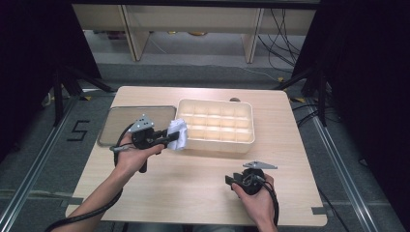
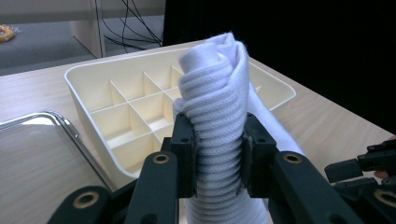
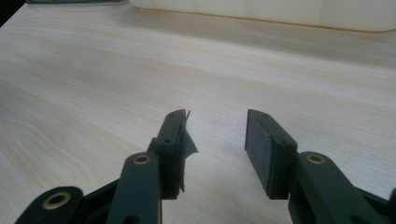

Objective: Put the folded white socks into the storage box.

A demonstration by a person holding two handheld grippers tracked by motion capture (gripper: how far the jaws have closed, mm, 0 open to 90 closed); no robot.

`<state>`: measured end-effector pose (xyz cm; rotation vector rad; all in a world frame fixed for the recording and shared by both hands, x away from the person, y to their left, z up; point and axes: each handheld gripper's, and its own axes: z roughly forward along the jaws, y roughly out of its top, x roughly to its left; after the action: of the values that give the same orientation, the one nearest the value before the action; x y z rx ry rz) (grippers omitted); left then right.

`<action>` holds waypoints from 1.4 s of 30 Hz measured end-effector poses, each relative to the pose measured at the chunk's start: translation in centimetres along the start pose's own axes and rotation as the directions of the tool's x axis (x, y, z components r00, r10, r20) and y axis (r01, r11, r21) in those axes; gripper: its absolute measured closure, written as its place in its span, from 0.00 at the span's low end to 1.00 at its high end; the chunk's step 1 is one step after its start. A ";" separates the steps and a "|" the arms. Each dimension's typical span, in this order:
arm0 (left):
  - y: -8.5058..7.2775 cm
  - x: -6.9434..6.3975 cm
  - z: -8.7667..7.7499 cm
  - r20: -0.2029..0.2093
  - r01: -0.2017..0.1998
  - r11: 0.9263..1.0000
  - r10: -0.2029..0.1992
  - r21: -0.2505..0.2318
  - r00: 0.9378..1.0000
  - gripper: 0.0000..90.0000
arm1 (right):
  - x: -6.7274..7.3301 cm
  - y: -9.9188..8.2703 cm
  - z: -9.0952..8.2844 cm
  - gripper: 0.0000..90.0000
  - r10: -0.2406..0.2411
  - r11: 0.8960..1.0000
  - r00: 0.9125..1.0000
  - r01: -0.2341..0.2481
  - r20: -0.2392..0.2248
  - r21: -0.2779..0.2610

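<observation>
A rolled white cloth (image 2: 212,130) sits pinched in the left gripper (image 1: 167,138), held at the left end of the divided box (image 1: 244,140) — the carry looks underway. Next, I'd guess, lower it into a compartment. The right gripper (image 3: 215,154) gapes empty near the table's (image 1: 193,179) front edge.

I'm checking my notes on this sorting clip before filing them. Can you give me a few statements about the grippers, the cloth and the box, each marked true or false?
1. The left gripper is clamped on a rolled white cloth. True.
2. The right gripper holds a second cloth. False: its jaws are open with nothing between them, over the bare table.
3. The cream divided box already has cloths in it. False: the compartments in view are empty.
4. A metal tray lies left of the box. True.
</observation>
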<state>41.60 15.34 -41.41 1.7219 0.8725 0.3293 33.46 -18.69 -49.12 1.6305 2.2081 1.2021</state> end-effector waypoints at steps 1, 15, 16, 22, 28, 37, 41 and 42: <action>0.1 0.1 0.1 0.000 -0.005 1.000 0.005 0.003 1.000 0.78 | -0.2 0.0 0.0 0.66 -0.020 1.000 1.000 0.020 -0.012 -0.005; 1.3 1.0 1.7 -0.022 -0.004 1.000 0.004 -0.005 1.000 0.78 | -0.2 0.0 -0.1 0.65 -0.024 1.000 1.000 0.024 -0.005 -0.007; 1.4 1.1 1.9 -0.025 -0.007 1.000 0.006 -0.002 1.000 0.78 | -0.2 0.0 -0.1 0.65 -0.026 1.000 1.000 0.026 0.001 -0.003; 1.9 1.4 2.3 -0.038 -0.004 1.000 0.004 -0.007 0.999 0.78 | -0.1 -0.1 -0.2 0.65 0.010 1.000 1.000 -0.010 0.000 0.000; 2.3 1.7 2.8 -0.047 -0.004 1.000 0.004 -0.005 0.999 0.78 | -0.3 -0.1 -0.1 0.65 -0.023 1.000 1.000 0.023 -0.013 -0.006; 2.5 2.4 3.7 -0.073 0.000 1.000 0.001 0.009 0.997 0.78 | -0.4 -0.1 -0.1 0.64 -0.010 1.000 1.000 0.010 0.001 0.002; 2.7 2.7 4.3 -0.082 0.001 1.000 0.001 0.017 0.997 0.78 | -0.3 -0.2 0.0 0.64 -0.012 1.000 1.000 0.012 -0.003 0.000; 2.8 2.7 4.4 -0.090 0.003 1.000 -0.002 0.020 0.996 0.78 | -0.2 -0.2 0.1 0.64 -0.011 1.000 1.000 0.011 -0.007 -0.002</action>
<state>47.25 13.84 -40.95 1.7355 0.9458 0.3998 33.43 -18.87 -49.38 1.6136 2.2169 1.2085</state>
